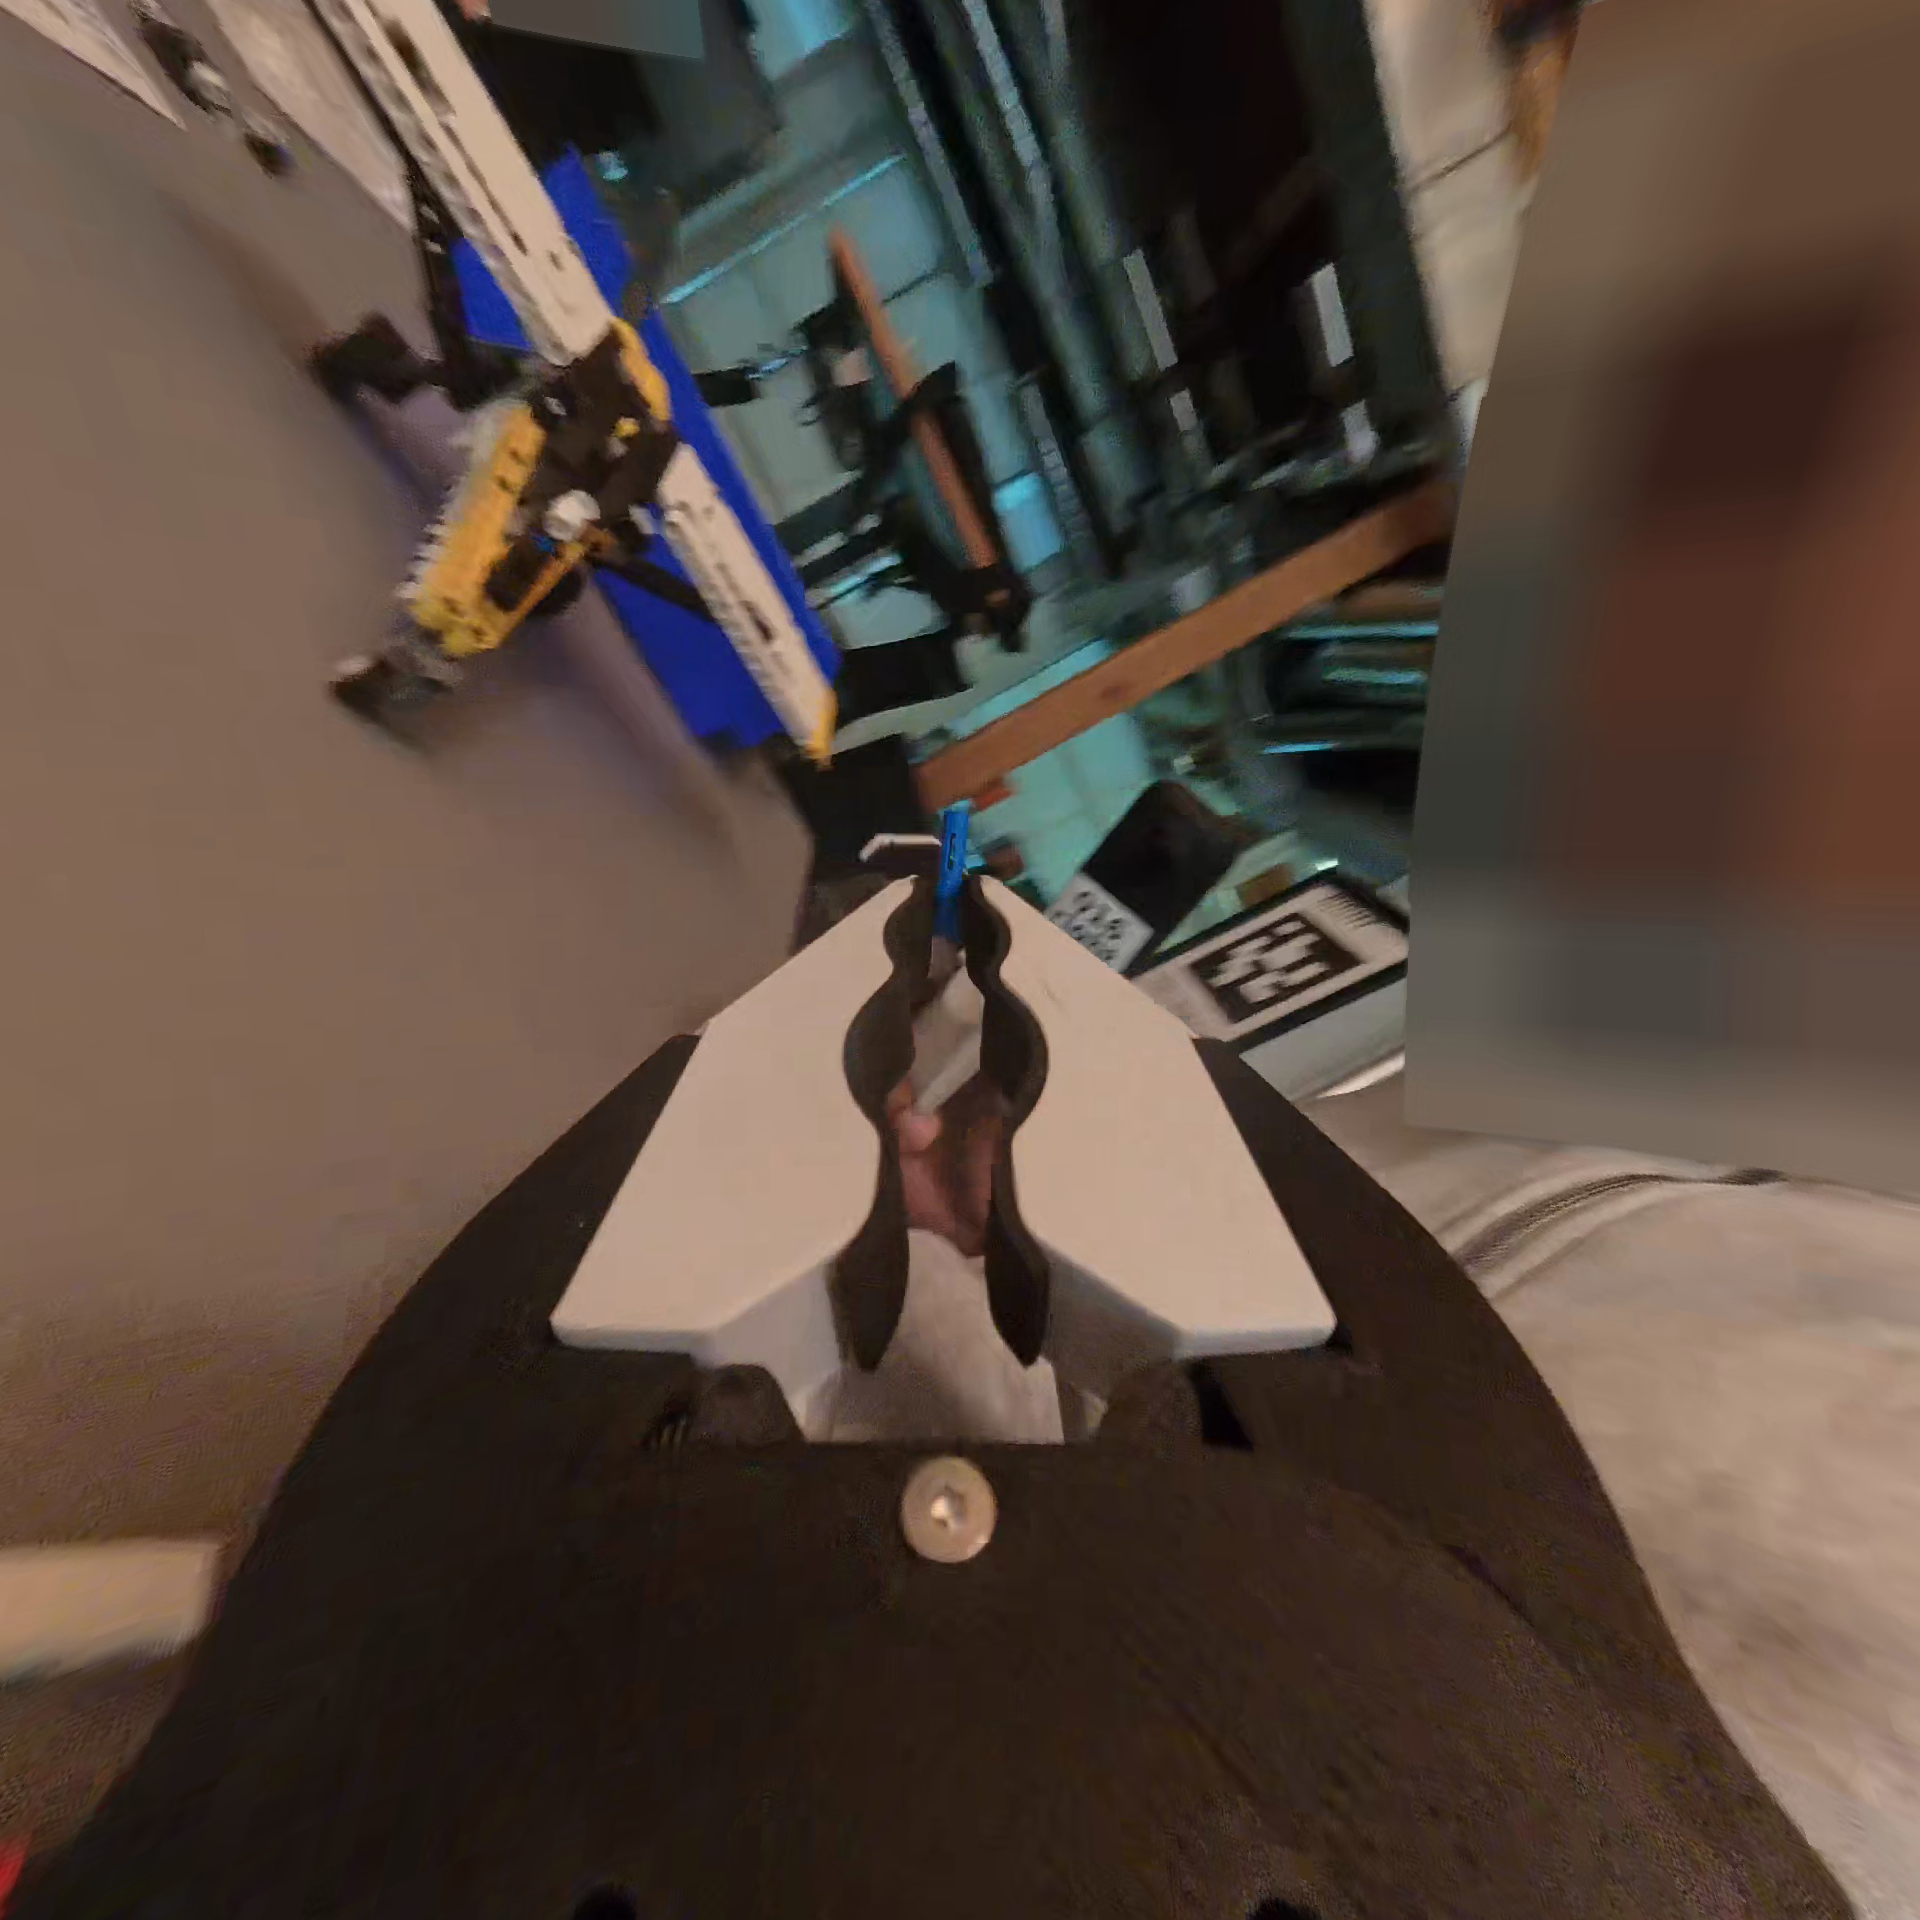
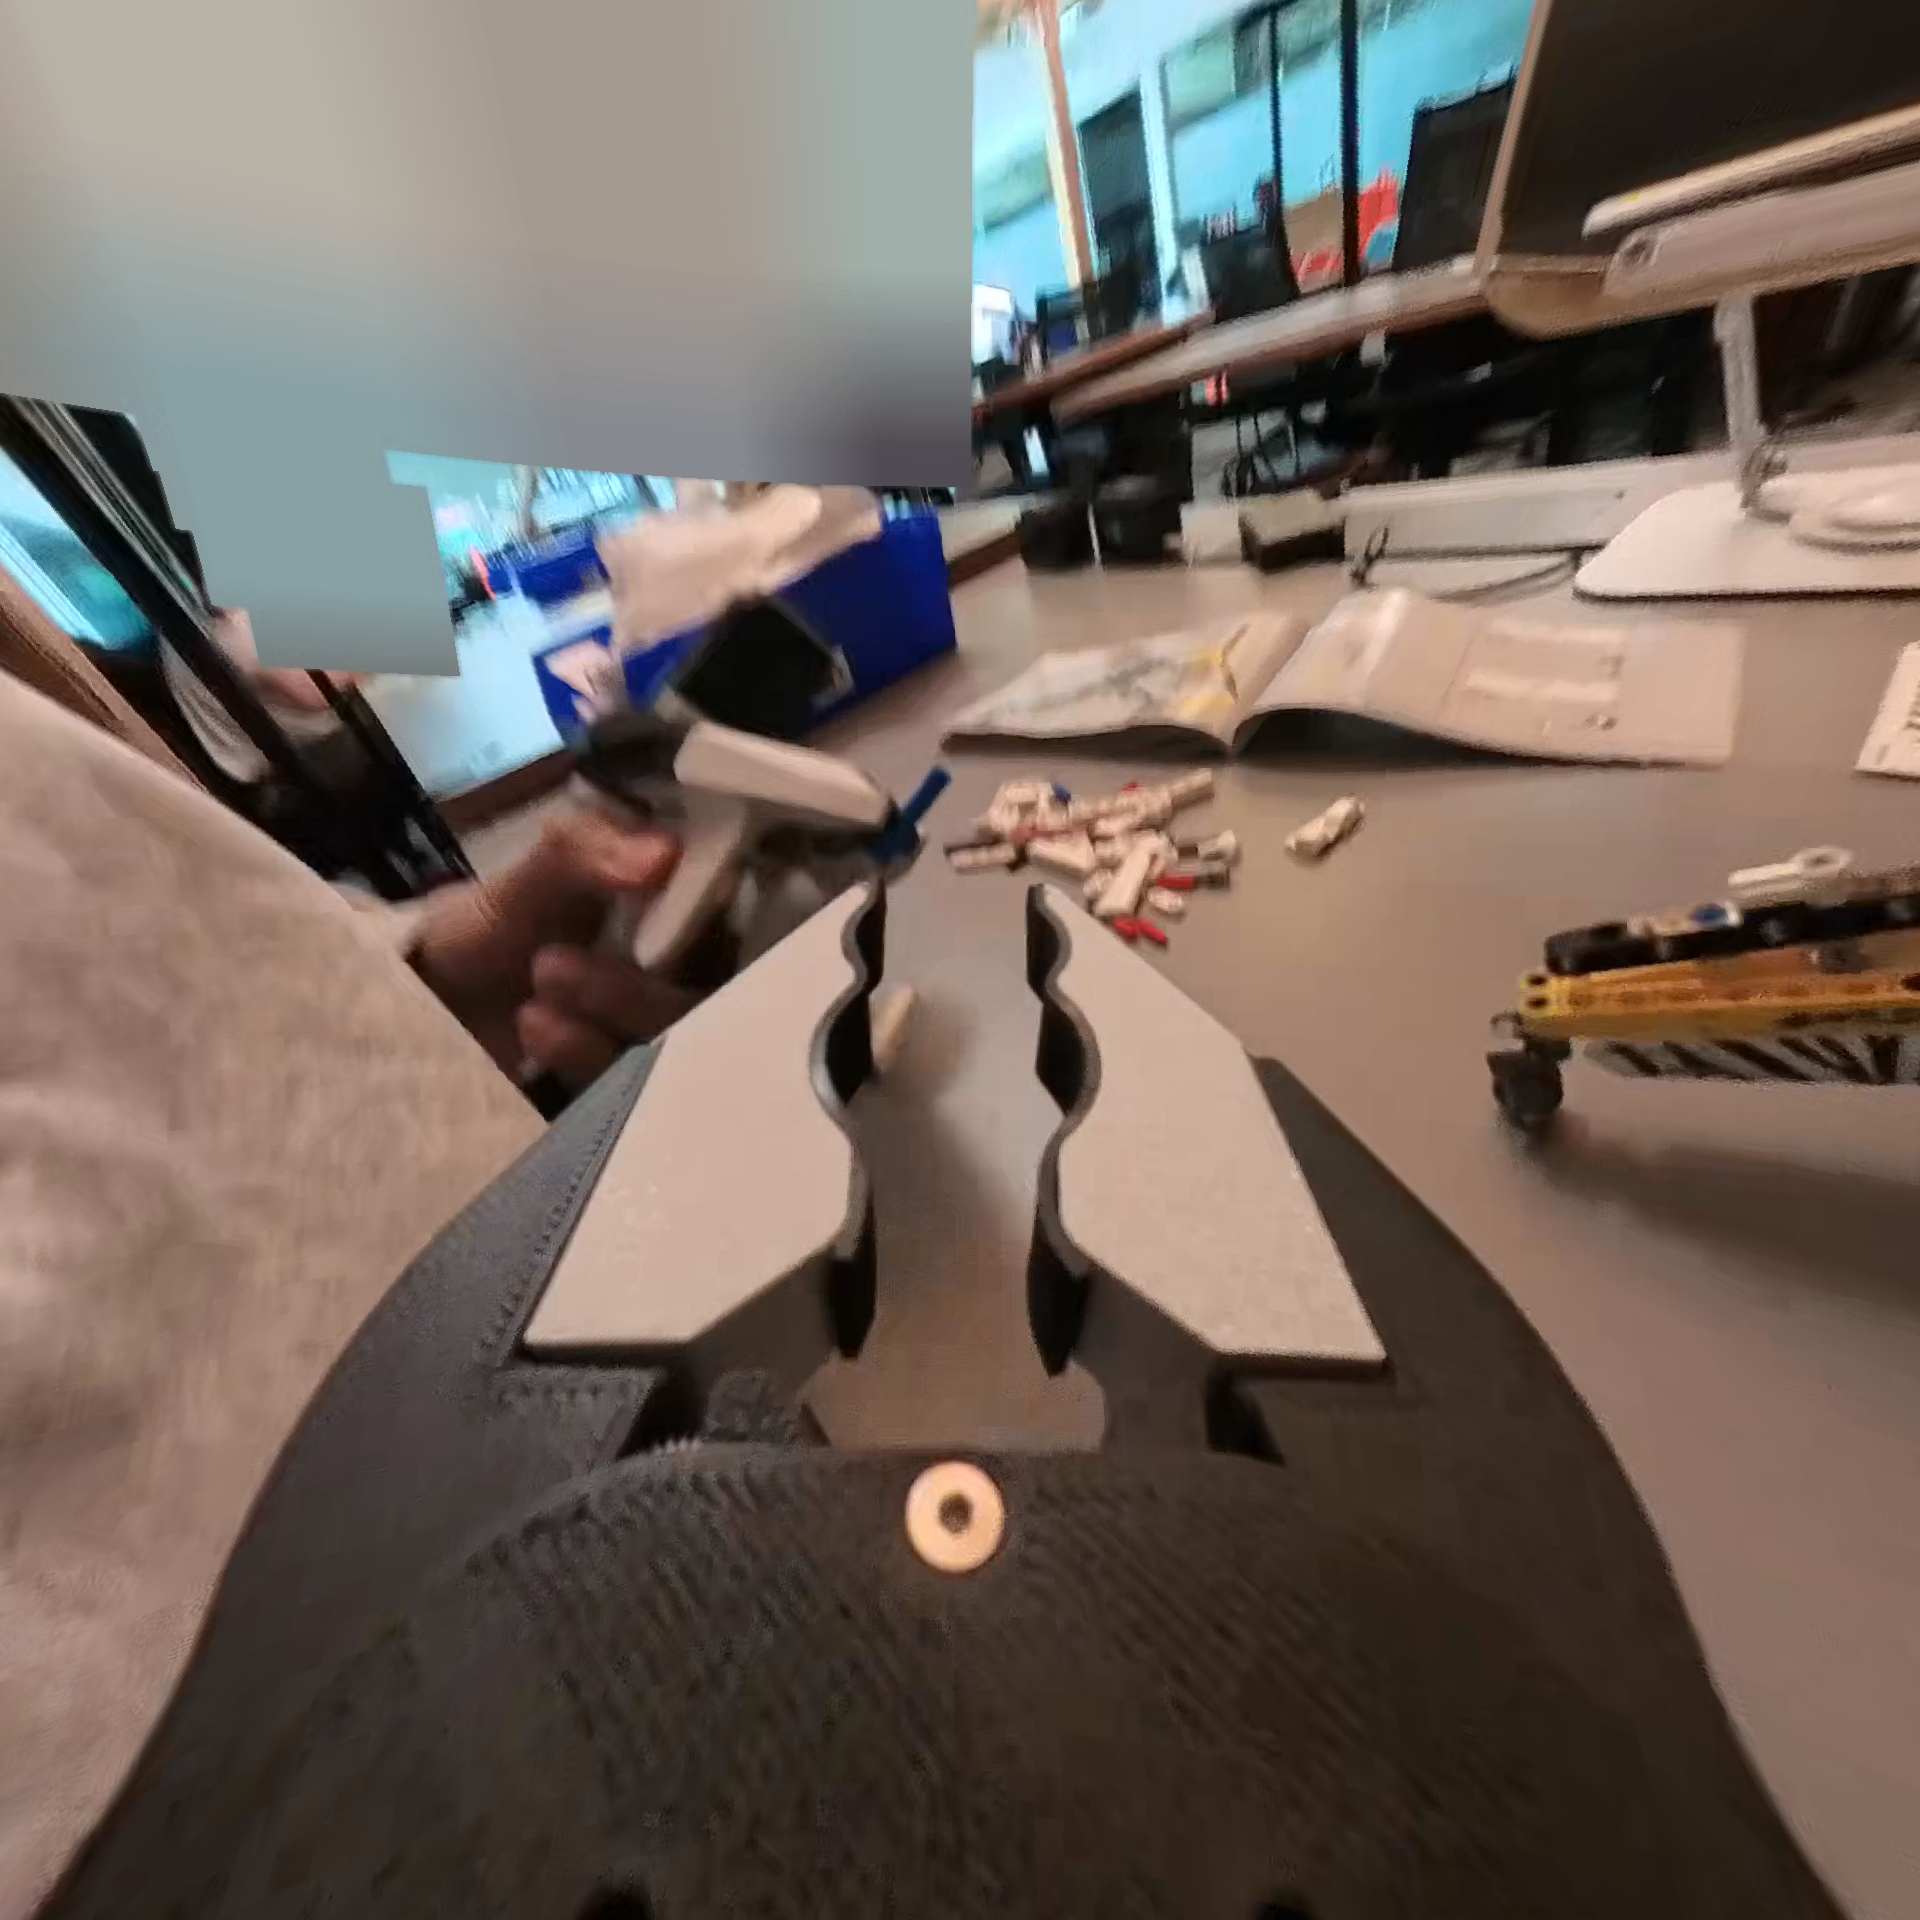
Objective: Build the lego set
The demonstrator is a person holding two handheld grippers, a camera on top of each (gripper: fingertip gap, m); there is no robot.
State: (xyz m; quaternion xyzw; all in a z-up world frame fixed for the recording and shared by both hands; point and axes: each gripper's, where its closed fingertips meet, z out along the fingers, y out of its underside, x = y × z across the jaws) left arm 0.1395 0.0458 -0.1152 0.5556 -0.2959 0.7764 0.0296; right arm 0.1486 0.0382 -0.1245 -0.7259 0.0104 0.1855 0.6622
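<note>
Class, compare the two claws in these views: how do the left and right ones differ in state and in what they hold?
The left claw is shut on a small blue peg; the right claw is open and holds nothing. The left claw is raised off the table; the right points low along it. Both have pale fingers with wavy black pads.

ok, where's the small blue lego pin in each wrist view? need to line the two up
Left wrist view: the small blue lego pin sits just above centre, pinched at the tips of the left gripper, sticking out past them.
Right wrist view: the same pin is left of centre, at the tip of the left gripper seen from the side.
Shared landmark: the yellow and black lego model, upper left in the left view, right edge in the right view.
</note>
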